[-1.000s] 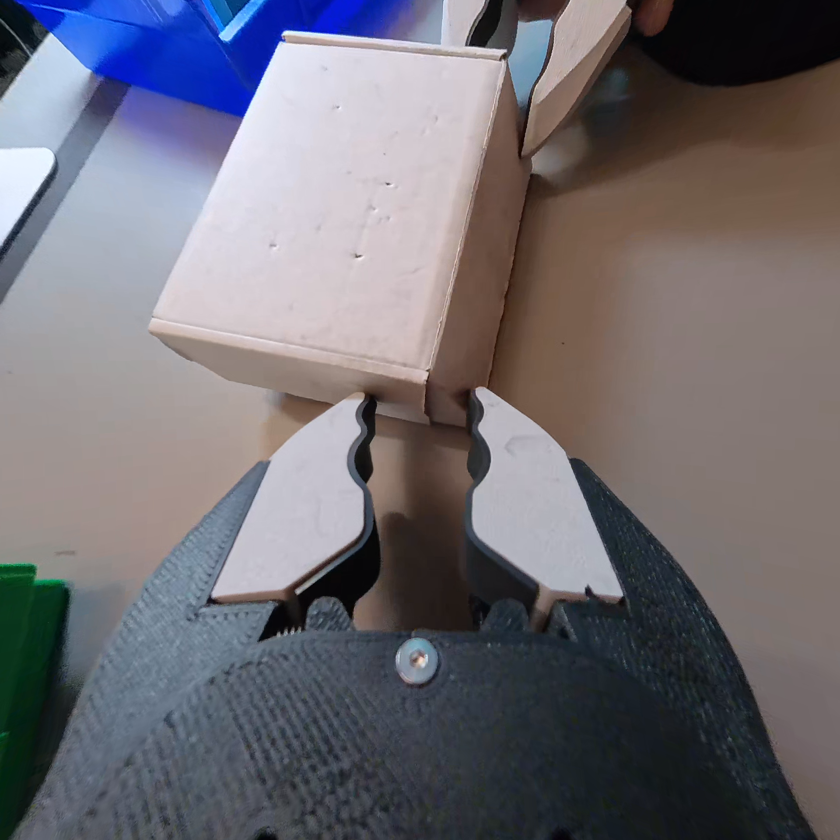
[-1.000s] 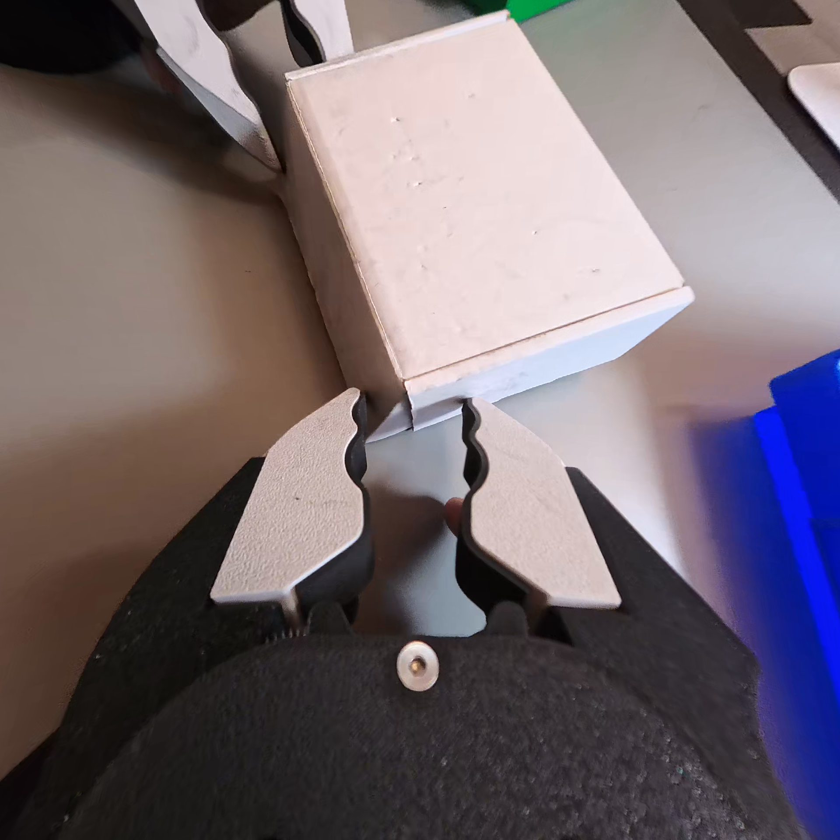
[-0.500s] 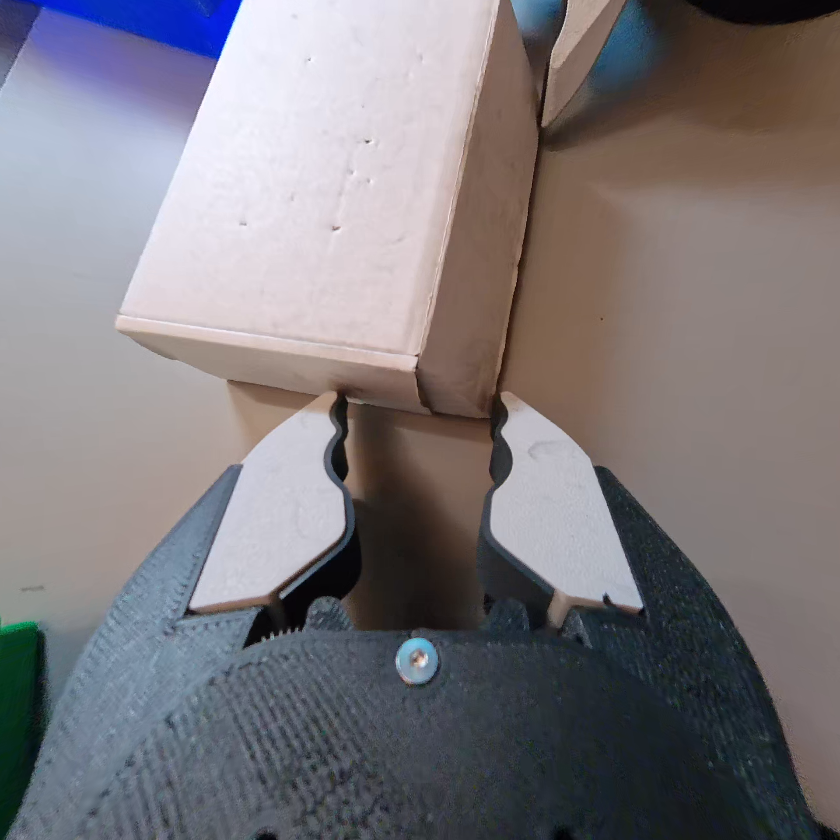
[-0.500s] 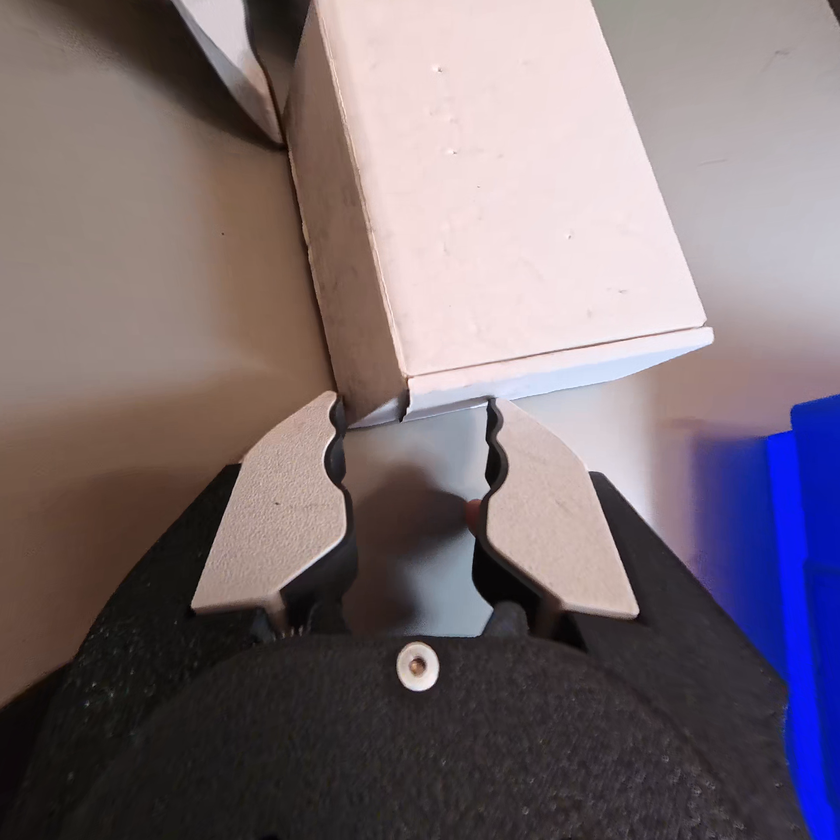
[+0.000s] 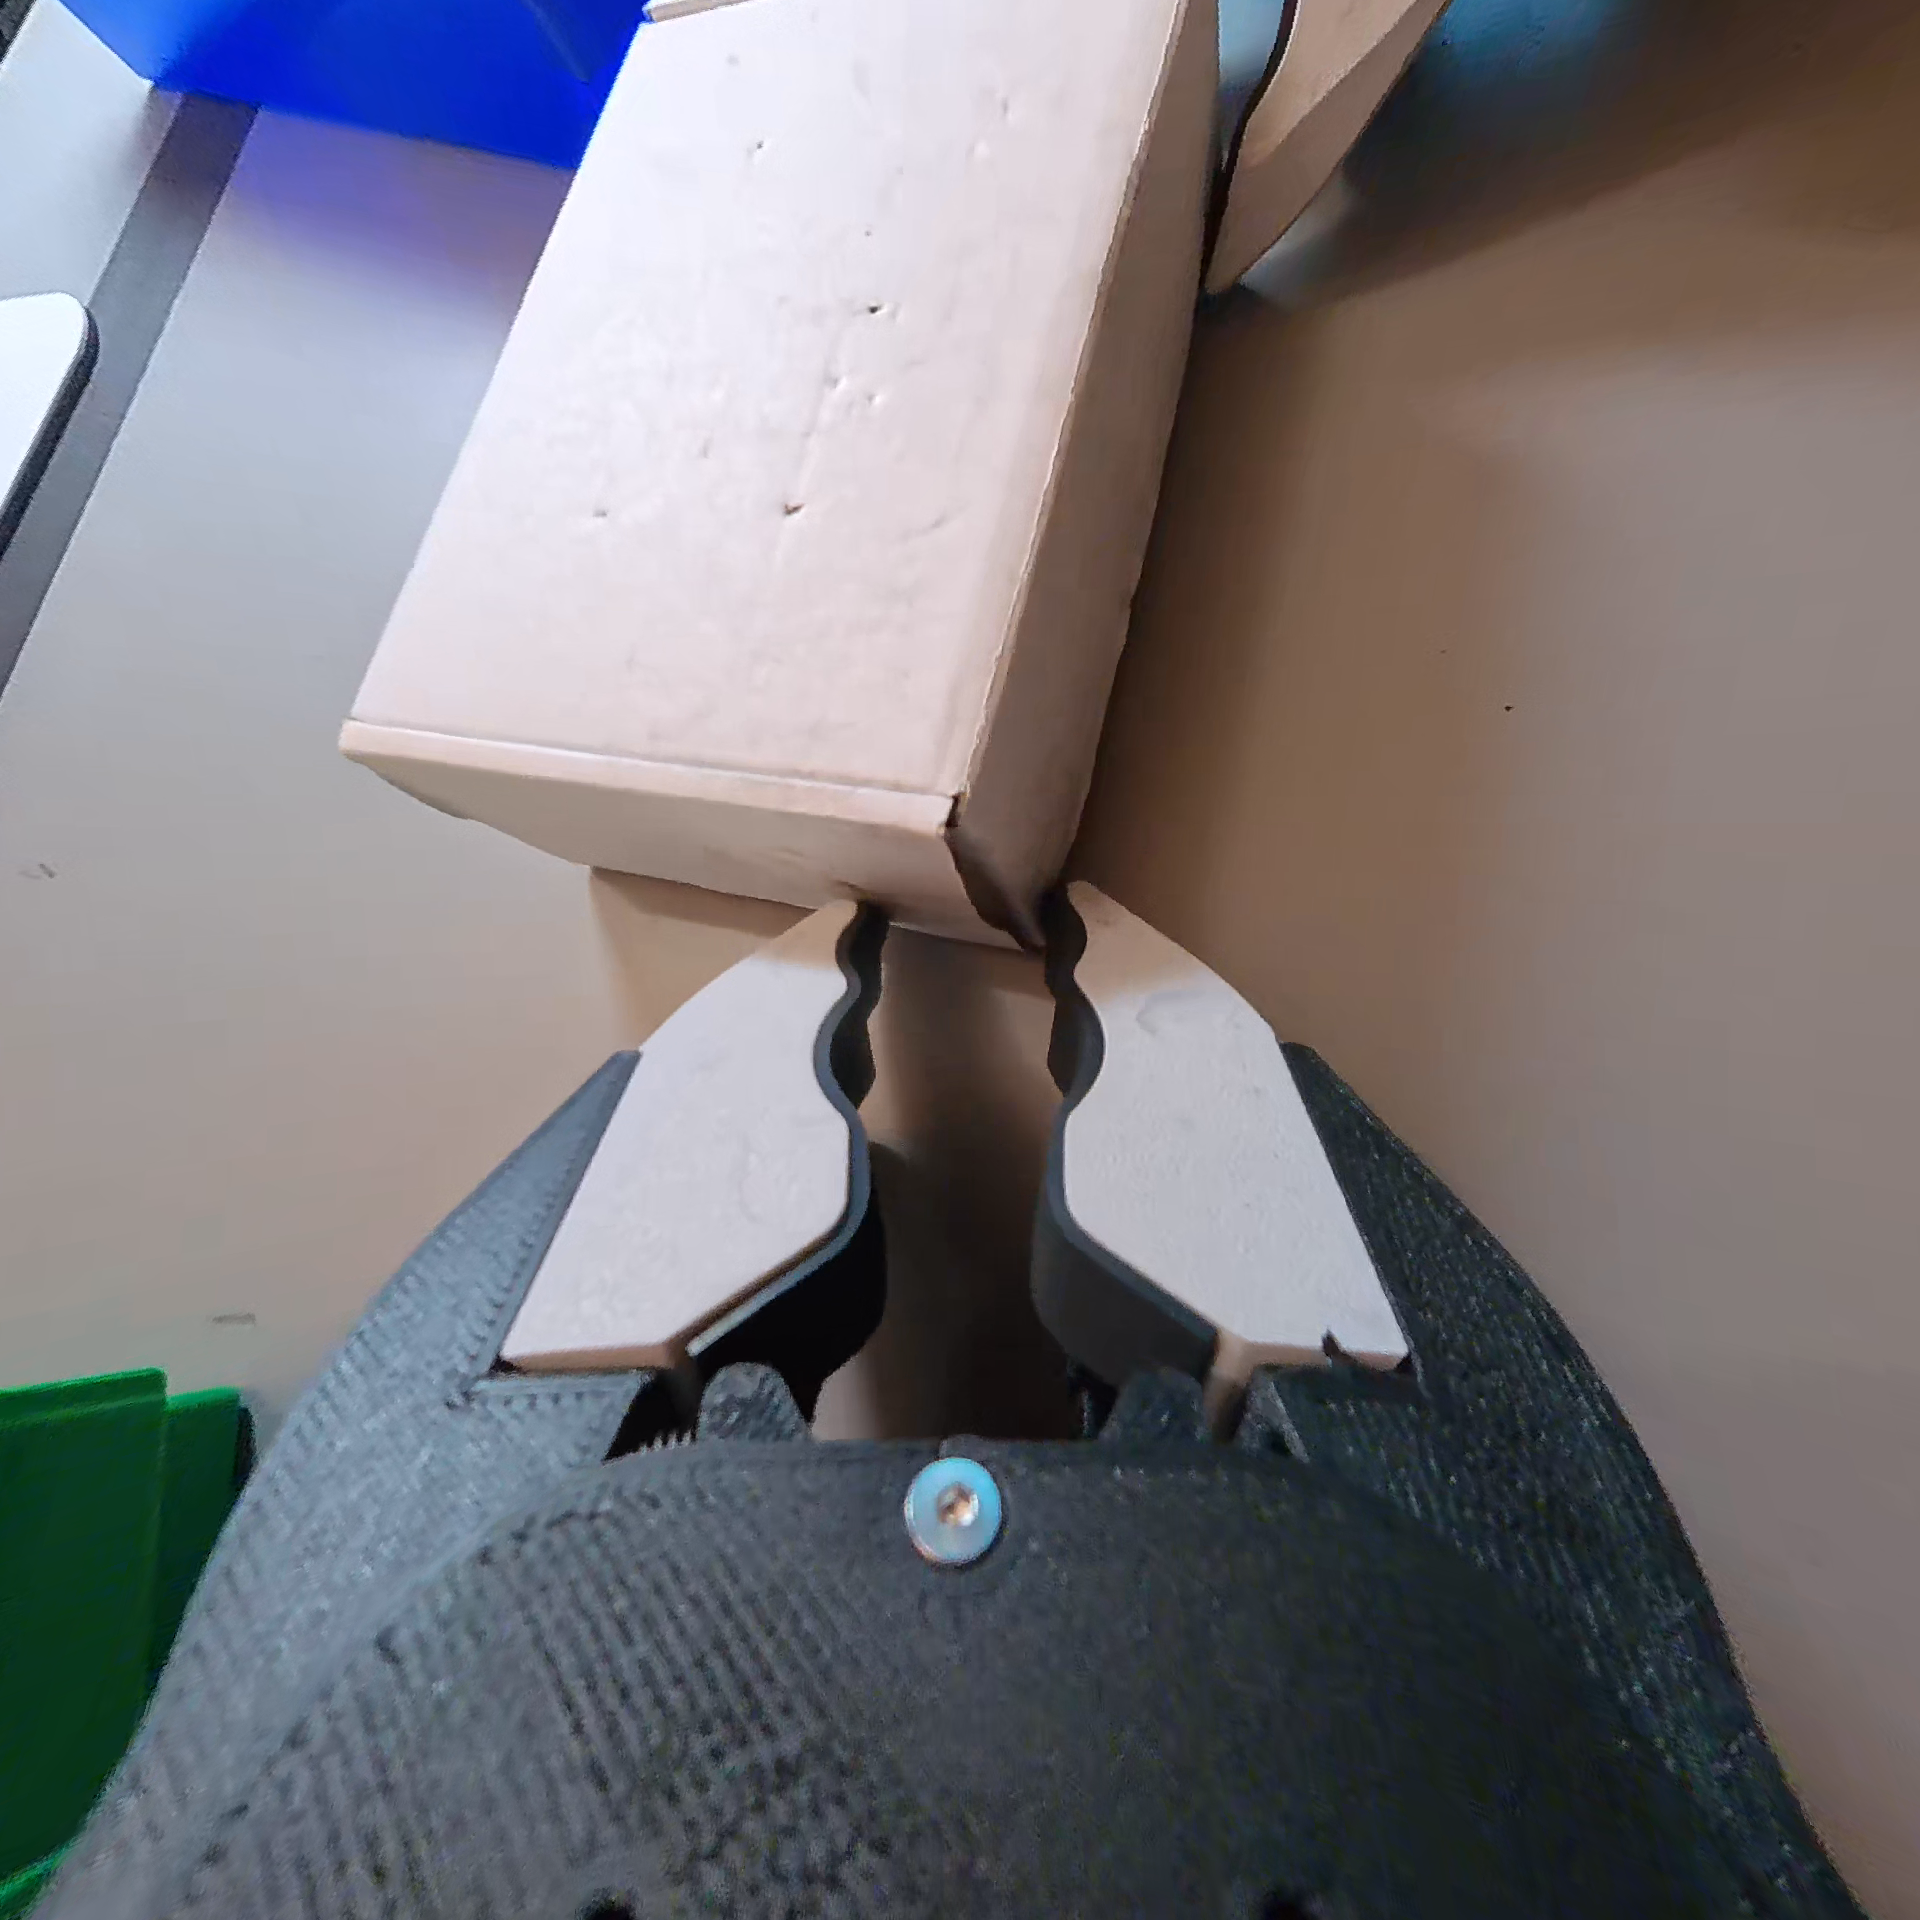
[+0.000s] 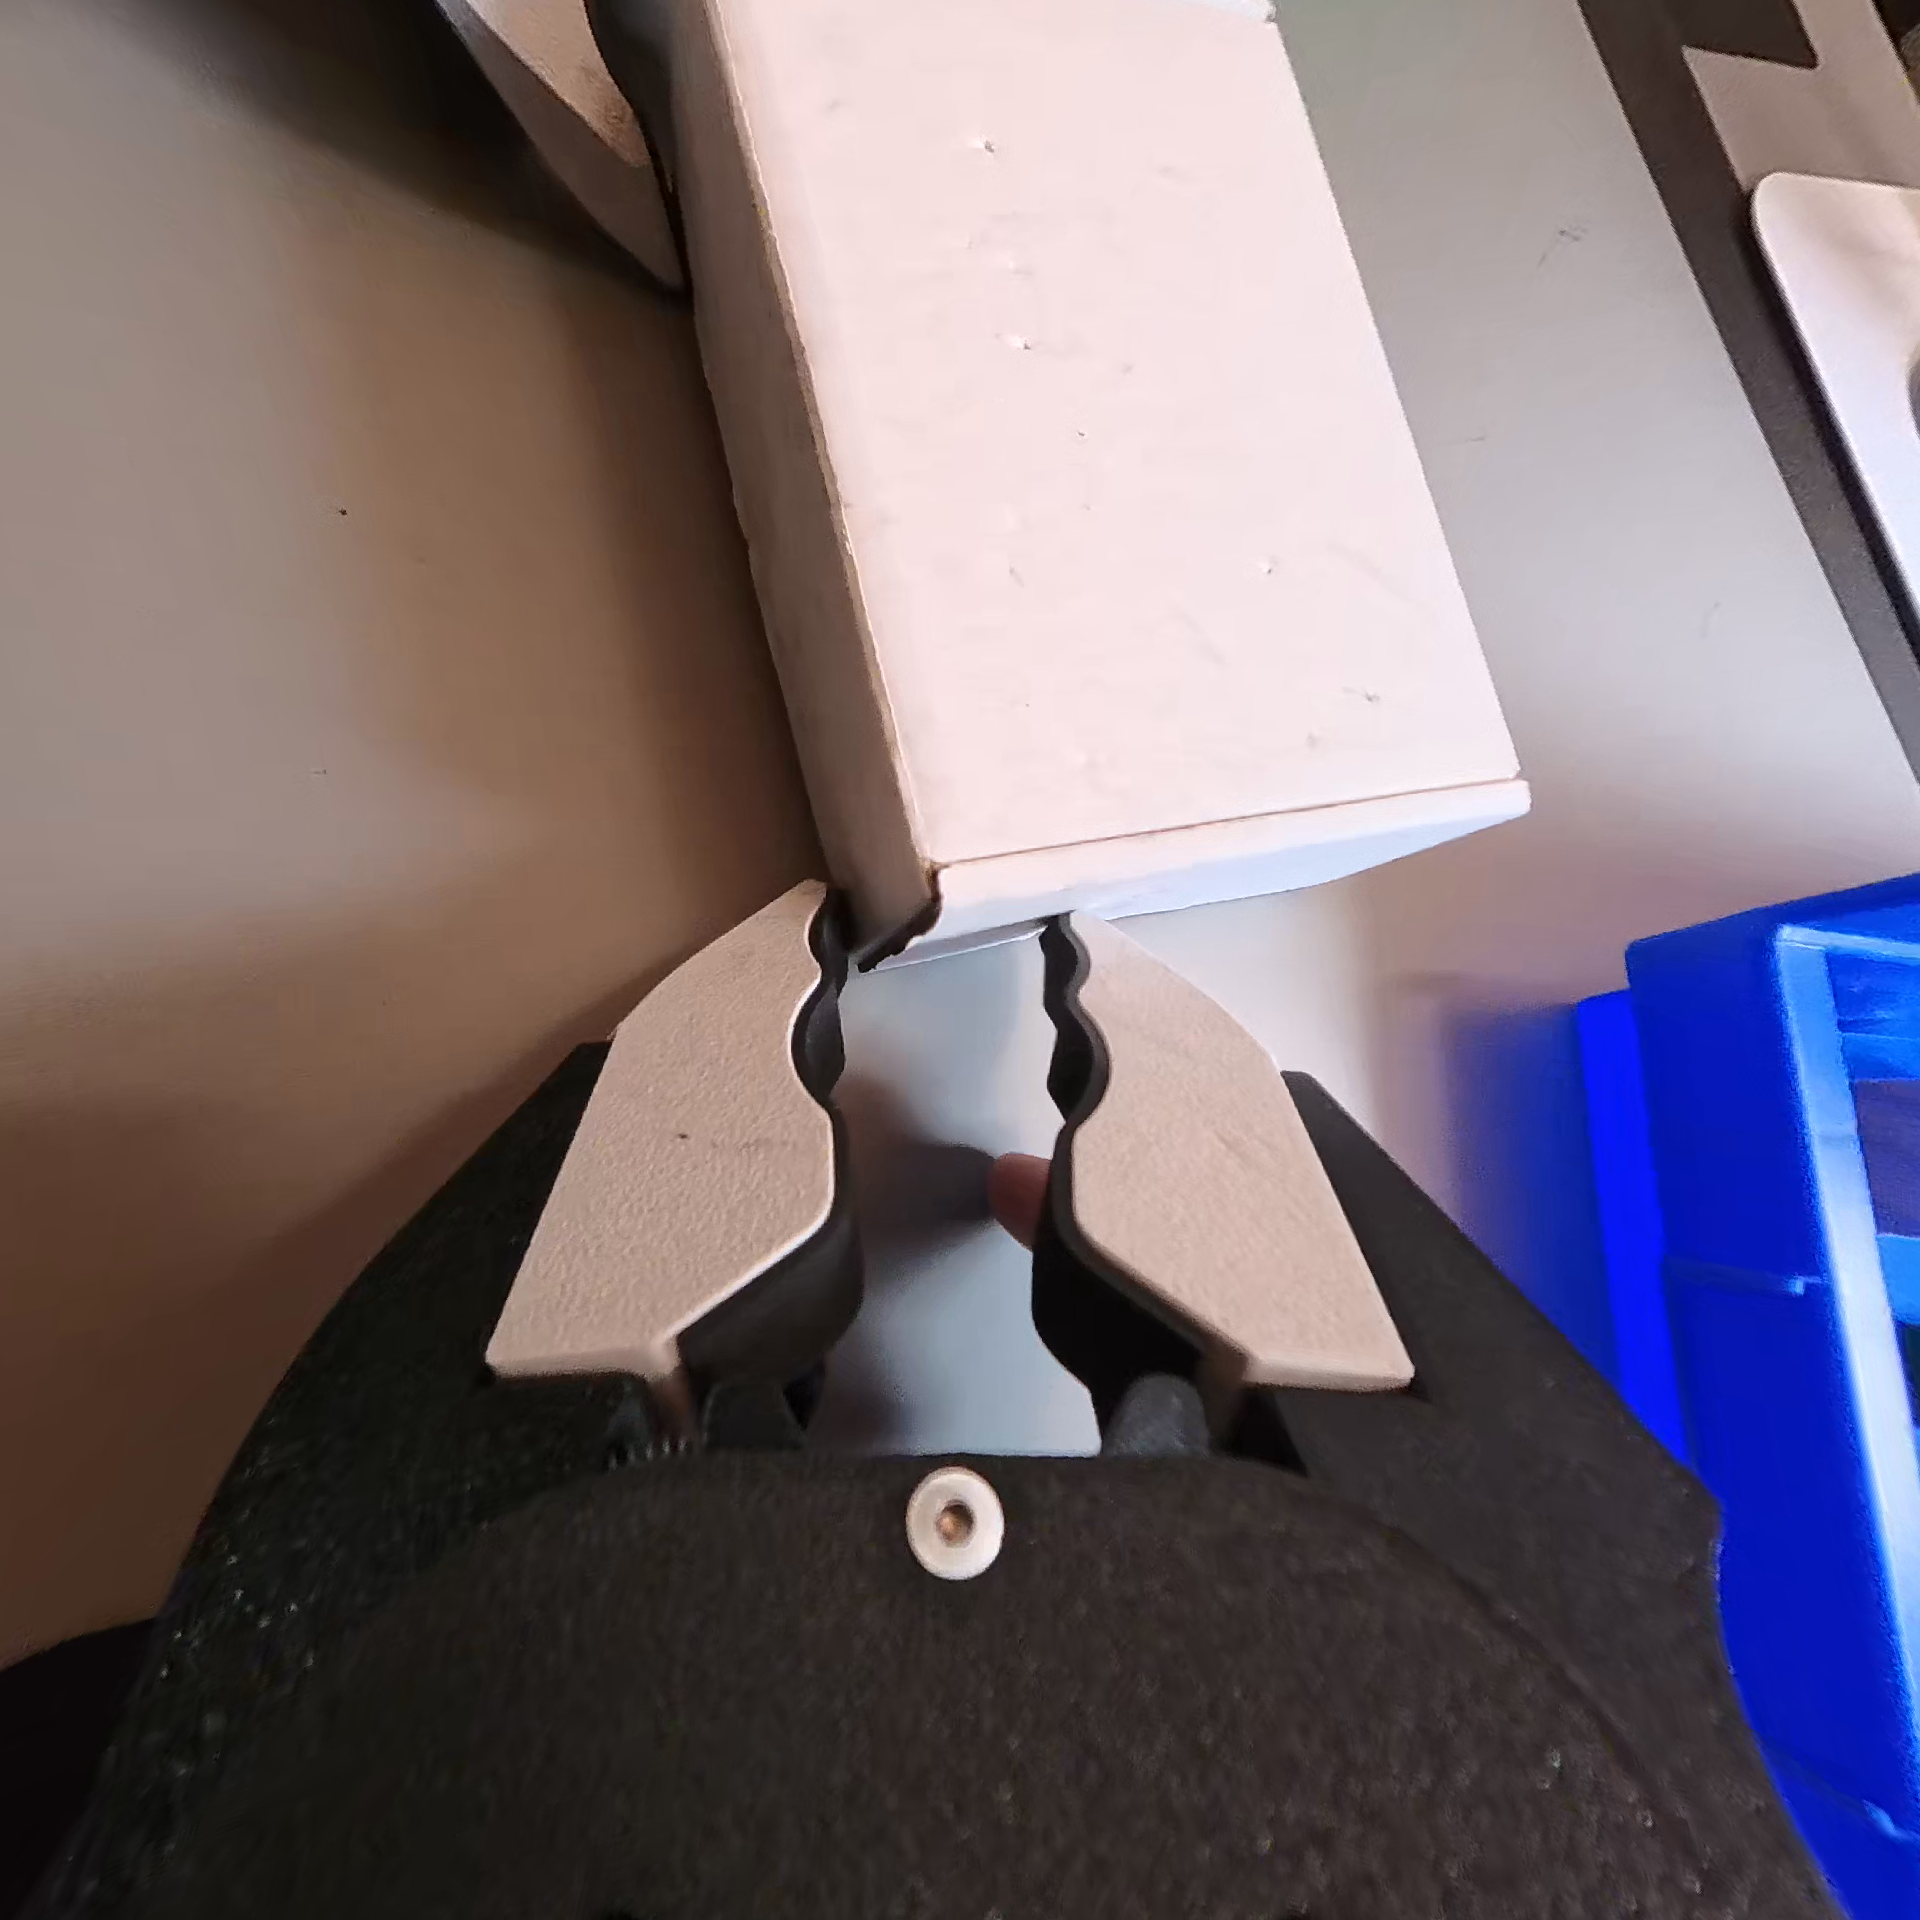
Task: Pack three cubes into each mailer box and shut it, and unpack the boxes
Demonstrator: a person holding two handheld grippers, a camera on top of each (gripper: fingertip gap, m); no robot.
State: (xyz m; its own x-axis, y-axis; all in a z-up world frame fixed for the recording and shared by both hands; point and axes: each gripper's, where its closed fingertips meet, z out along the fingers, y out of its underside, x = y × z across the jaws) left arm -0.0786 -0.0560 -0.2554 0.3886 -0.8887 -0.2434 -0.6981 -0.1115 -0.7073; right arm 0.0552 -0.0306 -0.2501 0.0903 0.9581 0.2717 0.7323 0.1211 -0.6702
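Jaws of both grippers (image 5: 961, 920) (image 6: 940, 935) parted at closed mailer box (image 5: 790, 447), contents hidden, contact seemingly light.

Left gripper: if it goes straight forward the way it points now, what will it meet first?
The left gripper would at once meet the near end of the closed mailer box. Its open fingers sit at the box's lower corner, probably already touching.

A smooth beige counter (image 5: 1507, 644) catches soft light; a dark strip (image 5: 135, 312) crosses its far side beside a paler grey surface (image 6: 1558, 436).
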